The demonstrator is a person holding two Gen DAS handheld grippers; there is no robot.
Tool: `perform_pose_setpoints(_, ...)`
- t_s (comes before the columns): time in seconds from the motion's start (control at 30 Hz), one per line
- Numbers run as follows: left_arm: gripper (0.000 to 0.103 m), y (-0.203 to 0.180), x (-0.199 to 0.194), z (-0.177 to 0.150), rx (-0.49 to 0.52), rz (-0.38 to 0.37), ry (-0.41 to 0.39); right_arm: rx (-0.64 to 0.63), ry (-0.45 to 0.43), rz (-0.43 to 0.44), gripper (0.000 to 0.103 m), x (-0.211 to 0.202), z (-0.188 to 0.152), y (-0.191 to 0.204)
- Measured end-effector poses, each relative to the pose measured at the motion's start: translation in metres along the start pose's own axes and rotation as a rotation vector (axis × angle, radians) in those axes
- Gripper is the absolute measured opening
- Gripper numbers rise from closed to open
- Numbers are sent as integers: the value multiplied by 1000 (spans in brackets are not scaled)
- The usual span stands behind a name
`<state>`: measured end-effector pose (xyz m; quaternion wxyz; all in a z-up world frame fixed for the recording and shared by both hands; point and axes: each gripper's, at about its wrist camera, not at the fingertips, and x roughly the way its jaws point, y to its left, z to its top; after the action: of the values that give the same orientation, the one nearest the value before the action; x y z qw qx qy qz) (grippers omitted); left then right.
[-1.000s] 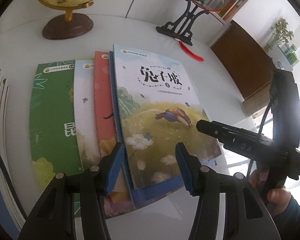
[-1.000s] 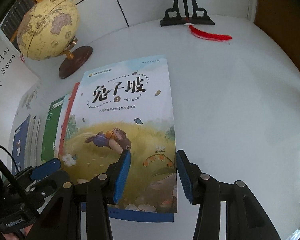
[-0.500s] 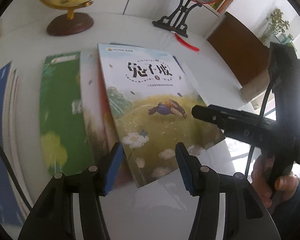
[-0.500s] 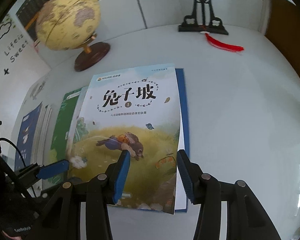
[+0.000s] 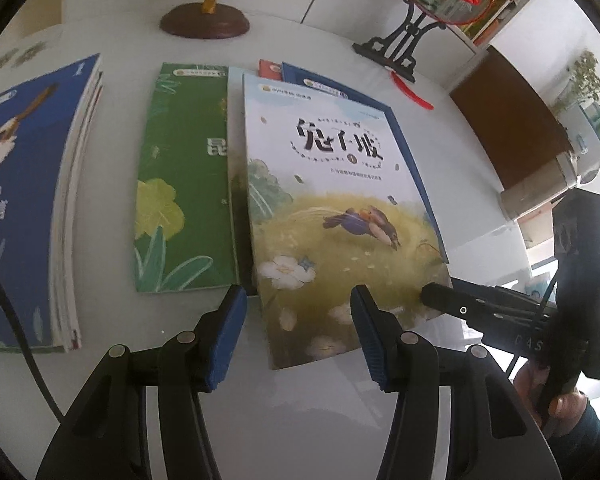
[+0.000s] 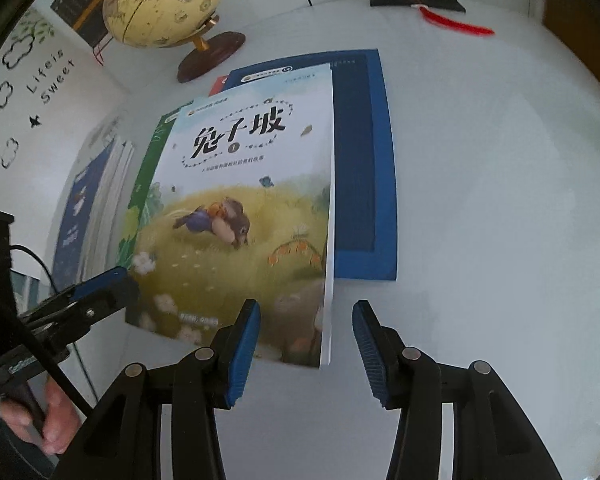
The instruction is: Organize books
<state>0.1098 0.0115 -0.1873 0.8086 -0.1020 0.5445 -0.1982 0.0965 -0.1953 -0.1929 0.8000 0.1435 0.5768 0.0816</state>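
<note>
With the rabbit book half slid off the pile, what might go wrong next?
The rabbit book overhangs the blue book askew; pushing further may drag that one along. Both grippers, left and right, stand open near its bottom edge, so a pinch could crease the cover.

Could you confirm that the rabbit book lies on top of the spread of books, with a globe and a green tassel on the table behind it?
Not quite: the tassel is red, not green, as the right wrist view shows. The rabbit book does lie on top, with the globe behind.
</note>
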Motion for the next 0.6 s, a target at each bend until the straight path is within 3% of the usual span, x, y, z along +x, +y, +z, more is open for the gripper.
perform_pose_setpoints(0.37,50,-13,11,-7,-13,40,12,10,-12,44,47,7,-4,3)
perform_pose_setpoints(0.4,45,-13,8,-6,-17,36,6,9,-12,44,47,7,-5,3)
perform_pose_setpoints(0.6,32,-24,-30,5,0,-174,-71,-2,-20,49,47,0,-2,-1)
